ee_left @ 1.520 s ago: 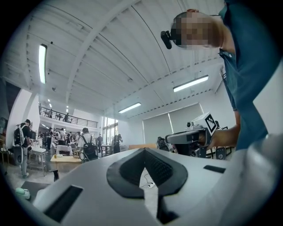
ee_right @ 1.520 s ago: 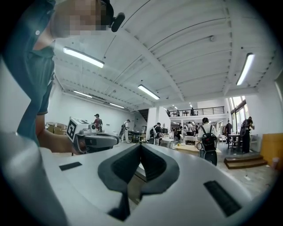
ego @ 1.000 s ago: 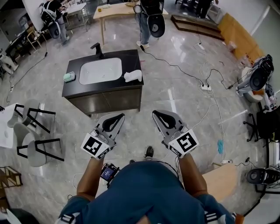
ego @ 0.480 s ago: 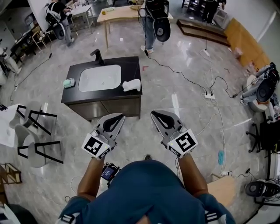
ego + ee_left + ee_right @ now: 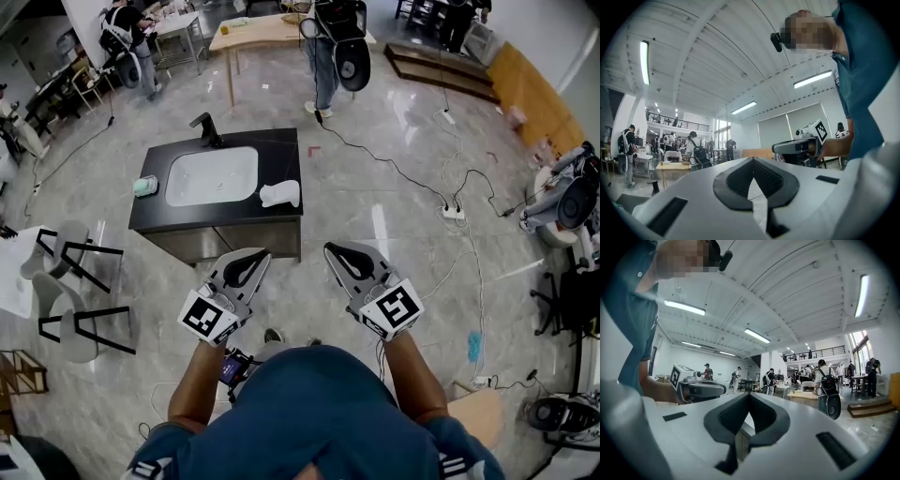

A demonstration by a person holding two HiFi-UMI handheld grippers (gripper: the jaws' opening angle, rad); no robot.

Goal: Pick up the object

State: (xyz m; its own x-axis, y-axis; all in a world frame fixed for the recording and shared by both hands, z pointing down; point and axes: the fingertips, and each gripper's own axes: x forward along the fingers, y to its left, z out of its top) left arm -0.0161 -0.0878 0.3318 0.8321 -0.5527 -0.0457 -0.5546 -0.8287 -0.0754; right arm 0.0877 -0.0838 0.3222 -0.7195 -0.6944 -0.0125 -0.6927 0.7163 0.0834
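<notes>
Head view: the person stands on the marble floor a little short of a black desk that has a white sink basin set into it and a faucet behind. A crumpled white cloth lies on the desk's right end, just beside the basin. It is probably the object to pick up, though a small green item on the left end could be meant instead. The left hand-held gripper and the right hand-held gripper are held side by side in front of the body, pointing at the desk. This looks like a carrying pose for the approach, since both are well apart from the cloth.

Left gripper view: the left hand-held gripper has its jaws pressed together at the tips with nothing between them. It points level across the hall, so the desk top does not show.

Right gripper view: the right hand-held gripper is likewise closed and empty. A corner of the desk's cabinet shows through the opening below its tips. Either pair of jaws would need to part before taking the cloth.
</notes>
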